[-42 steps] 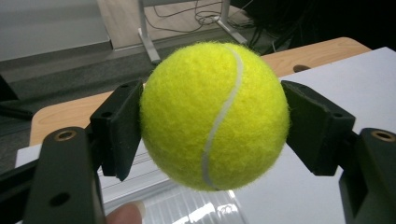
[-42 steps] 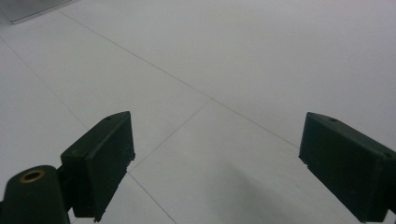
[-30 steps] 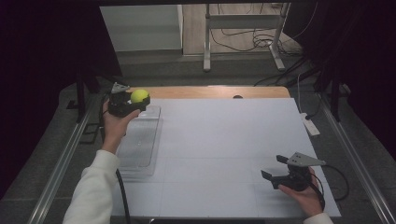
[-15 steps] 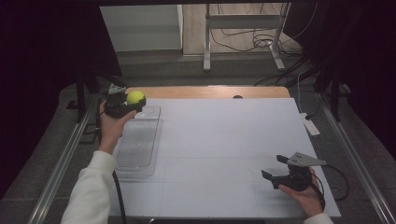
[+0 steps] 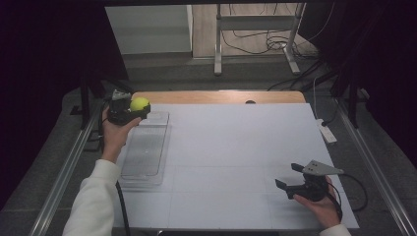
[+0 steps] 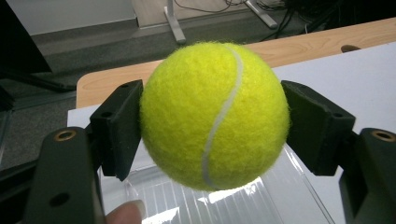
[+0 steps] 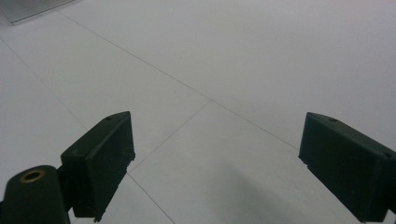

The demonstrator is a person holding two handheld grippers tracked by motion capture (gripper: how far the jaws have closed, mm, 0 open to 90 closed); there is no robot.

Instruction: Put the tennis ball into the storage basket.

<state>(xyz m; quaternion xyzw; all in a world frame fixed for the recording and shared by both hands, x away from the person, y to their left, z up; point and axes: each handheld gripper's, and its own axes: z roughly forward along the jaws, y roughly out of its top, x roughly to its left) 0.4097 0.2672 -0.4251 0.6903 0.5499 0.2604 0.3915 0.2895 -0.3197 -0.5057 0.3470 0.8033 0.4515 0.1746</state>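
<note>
1. At about 4 o'clock on the table (image 5: 236,162), nearest the person, the right hand (image 5: 322,206) holds the right gripper (image 5: 290,178) low over the white sheet, near the front edge.
2. Its jaws stand wide apart with nothing between them; in the right gripper view the right gripper (image 7: 215,163) frames bare white sheet, crossed by thin seam lines.
3. A cable (image 5: 356,189) loops from this gripper toward the table's right edge.
4. At about 9 o'clock a clear tray (image 5: 145,152) lies flat on the sheet along the table's left side, its long axis running near to far.
5. The left arm in a white sleeve (image 5: 91,201) reaches up past the tray's left side.
6. At about 10 o'clock the left hand (image 5: 114,135) holds the left gripper (image 5: 140,109) above the tray's far end.
7. Its jaws are closed onto a yellow ball (image 5: 139,103); in the left gripper view the ball (image 6: 215,116) is pressed on both sides by the pads of the left gripper (image 6: 215,126), with the tray's ribbed clear plastic (image 6: 261,200) just below and a fingertip (image 6: 126,213) at the bottom edge.
8. Beyond, at 12 o'clock, a strip of wood tabletop (image 5: 216,96) shows past the sheet, then a metal stand (image 5: 255,39) and cables on the floor.
</note>
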